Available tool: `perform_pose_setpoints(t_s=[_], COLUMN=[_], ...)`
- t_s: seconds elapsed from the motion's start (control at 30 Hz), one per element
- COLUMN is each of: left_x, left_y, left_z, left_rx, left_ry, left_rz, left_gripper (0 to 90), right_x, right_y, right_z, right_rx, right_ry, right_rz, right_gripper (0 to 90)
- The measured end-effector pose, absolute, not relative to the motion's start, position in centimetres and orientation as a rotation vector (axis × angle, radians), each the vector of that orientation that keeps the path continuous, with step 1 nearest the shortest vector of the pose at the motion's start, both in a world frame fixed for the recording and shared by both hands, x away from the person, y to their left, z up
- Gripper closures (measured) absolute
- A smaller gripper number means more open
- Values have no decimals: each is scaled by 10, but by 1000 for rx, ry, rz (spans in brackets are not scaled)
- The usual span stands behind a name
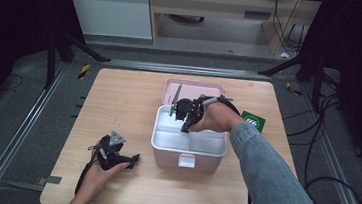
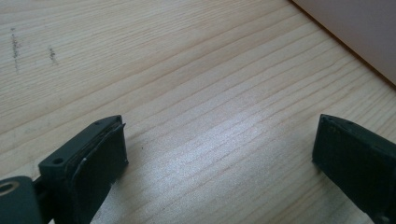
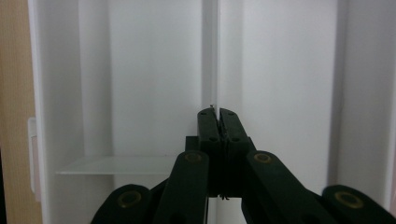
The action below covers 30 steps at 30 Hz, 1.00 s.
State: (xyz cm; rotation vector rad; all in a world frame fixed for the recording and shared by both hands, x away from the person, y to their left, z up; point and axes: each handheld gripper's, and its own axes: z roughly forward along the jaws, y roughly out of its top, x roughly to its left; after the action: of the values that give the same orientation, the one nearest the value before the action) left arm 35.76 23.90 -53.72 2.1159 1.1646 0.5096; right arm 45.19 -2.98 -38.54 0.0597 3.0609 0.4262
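Note:
A pink box stands open at the table's middle, its lid tipped back, with a white tray inside. My right gripper reaches down into the tray. In the right gripper view its jaws are pressed together on the thin upright divider between two white compartments. My left gripper lies on the wood to the left of the box. Its jaws stand wide apart over bare wood, holding nothing. A pink corner of the box shows beyond them.
A green card lies on the table to the right of the box. A white latch sits on the box's front wall. Bare wood stretches left of and behind the box. Black frame legs and cables surround the table.

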Motion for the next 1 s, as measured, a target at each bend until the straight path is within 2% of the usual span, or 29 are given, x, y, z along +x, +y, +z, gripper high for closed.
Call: perform_pose_setpoints(t_s=[0.3,0.63,1.0], left_x=[358,358,358], left_y=[239,239,239], left_z=[-537,-537,-537], left_rx=[2113,2118,2117], left_ry=[1166,1164,1164], left_rz=[510,506,511], left_gripper=[23,23,23], right_x=[447,439,434], right_y=[-40,-61,-107], right_z=[-370,-334,-295], right_rx=[70,132,259], right_ry=[3018,2906,2736], right_rz=[536,724,894], right_gripper=[899,900,900])
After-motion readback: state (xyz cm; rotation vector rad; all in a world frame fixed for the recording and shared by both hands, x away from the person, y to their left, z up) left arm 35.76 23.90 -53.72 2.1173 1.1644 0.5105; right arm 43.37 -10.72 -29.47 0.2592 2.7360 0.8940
